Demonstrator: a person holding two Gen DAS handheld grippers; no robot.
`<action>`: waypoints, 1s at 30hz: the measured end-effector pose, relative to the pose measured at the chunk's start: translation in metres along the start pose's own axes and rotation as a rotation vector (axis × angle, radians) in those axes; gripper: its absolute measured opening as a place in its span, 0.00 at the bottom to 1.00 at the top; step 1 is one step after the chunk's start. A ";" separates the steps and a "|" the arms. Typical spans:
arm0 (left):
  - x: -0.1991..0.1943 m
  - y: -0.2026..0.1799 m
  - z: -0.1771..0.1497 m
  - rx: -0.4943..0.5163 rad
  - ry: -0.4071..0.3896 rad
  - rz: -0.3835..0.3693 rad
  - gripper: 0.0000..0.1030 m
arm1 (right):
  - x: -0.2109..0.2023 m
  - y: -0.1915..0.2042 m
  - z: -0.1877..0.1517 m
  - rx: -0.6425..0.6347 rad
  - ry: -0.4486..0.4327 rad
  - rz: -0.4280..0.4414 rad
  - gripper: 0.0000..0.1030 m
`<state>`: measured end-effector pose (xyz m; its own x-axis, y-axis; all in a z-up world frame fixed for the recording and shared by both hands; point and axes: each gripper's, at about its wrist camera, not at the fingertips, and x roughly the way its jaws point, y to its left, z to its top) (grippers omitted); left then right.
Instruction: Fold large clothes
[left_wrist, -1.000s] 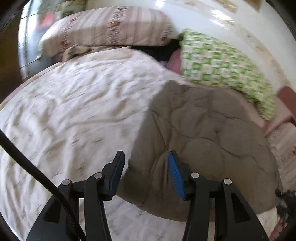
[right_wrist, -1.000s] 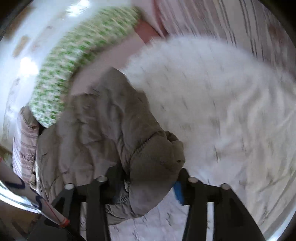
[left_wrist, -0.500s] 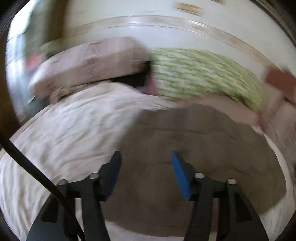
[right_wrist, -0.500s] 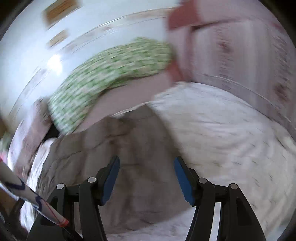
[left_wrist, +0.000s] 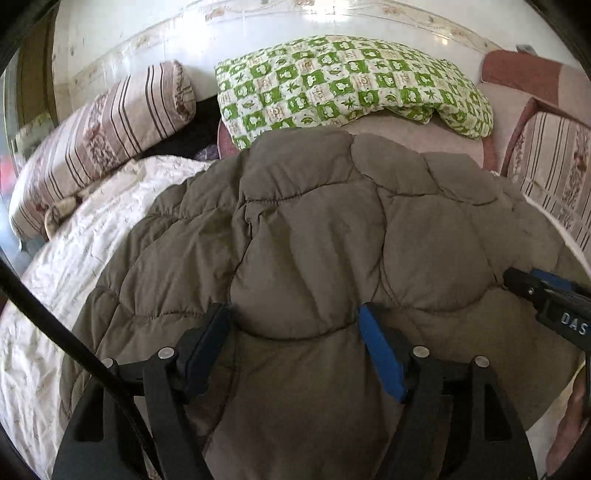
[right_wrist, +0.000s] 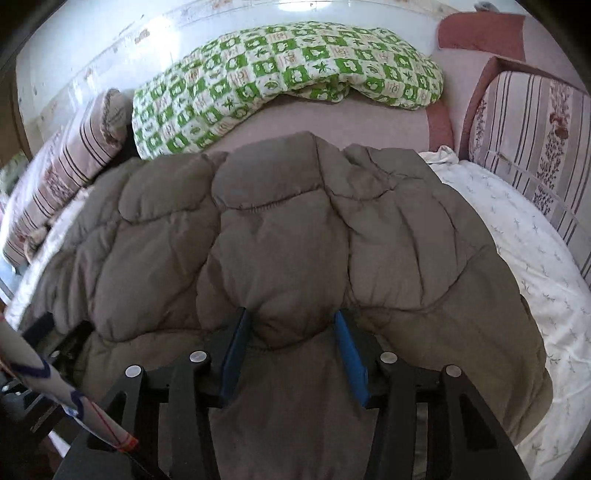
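- The brown padded jacket lies spread on the white bedspread, in the middle of the bed, its far edge near the green checked quilt and its near edge under both grippers.
- The left gripper has its jaws opening; a puffy fold sits between them, and they look released rather than clamped on it.
- The right gripper has its jaws closing around a bulge of the near hem; whether the pads already press I cannot tell for sure, but they look just beside the fabric.
- The jacket's long axis seems to run left to right across the bed, with a raised middle seam running near to far. Which end is the collar I cannot tell.
- Risk: the thick padding may spring out of a shallow pinch, so one side lifts and the other stays down, skewing the fold.
- Risk: a jaw may catch only the top layer, or snag the bedspread beneath.
- Risk: the striped pillow at far left and the quilt crowd the far side.
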<state>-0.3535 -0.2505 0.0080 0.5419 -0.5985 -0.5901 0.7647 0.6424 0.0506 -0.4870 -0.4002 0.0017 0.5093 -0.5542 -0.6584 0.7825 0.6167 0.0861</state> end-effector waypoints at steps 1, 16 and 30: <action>0.000 -0.002 -0.001 0.007 -0.010 0.011 0.71 | 0.003 0.003 -0.001 -0.015 -0.002 -0.018 0.53; 0.007 -0.005 -0.004 0.017 -0.036 0.043 0.72 | 0.005 0.012 -0.004 -0.080 -0.022 -0.073 0.55; 0.007 -0.005 -0.005 0.017 -0.036 0.042 0.72 | -0.015 0.044 -0.018 -0.189 -0.058 0.002 0.60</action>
<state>-0.3551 -0.2557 -0.0007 0.5857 -0.5882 -0.5577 0.7466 0.6593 0.0887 -0.4665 -0.3548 0.0019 0.5350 -0.5802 -0.6141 0.7026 0.7092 -0.0579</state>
